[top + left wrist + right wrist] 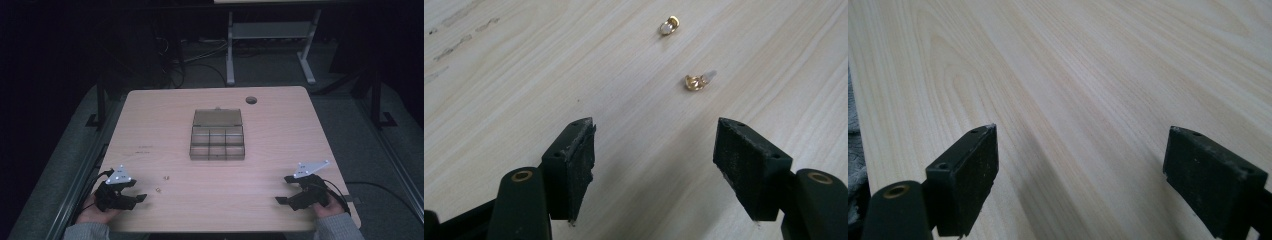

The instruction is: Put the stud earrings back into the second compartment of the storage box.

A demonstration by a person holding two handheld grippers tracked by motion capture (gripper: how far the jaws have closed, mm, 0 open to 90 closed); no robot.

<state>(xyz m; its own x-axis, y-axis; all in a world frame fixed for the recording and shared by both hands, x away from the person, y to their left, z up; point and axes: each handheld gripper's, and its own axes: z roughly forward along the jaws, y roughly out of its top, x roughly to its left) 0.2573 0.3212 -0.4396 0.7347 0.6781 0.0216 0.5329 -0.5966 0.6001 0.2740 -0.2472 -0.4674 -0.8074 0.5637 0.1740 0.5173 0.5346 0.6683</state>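
1. At the near left of the wooden table (150,125), a hand holds the left gripper (134,192). Its jaws are wide apart and there is nothing between them.
2. In the left gripper view, the left gripper (654,145) looks down at bare wood. Just past its jaws lies a small gold piece with a clear tip (697,81). It sits a bit nearer the right jaw. Nothing touches it.
3. A bit farther off lies a second small gold piece (669,25). The two pieces are near each other but apart.
4. In the high view, the gold piece with the clear tip (158,189) lies on the table just to the right of the left gripper, and the second gold piece (166,176) lies a little farther back.
5. In the middle of the table sits a clear box with little compartments (217,142). Its lid is open and tipped back. It is well apart from both grippers.
6. At the near right, the other hand holds the right gripper (284,190). In the right gripper view, its jaws (1080,160) are wide apart over bare wood and hold nothing.
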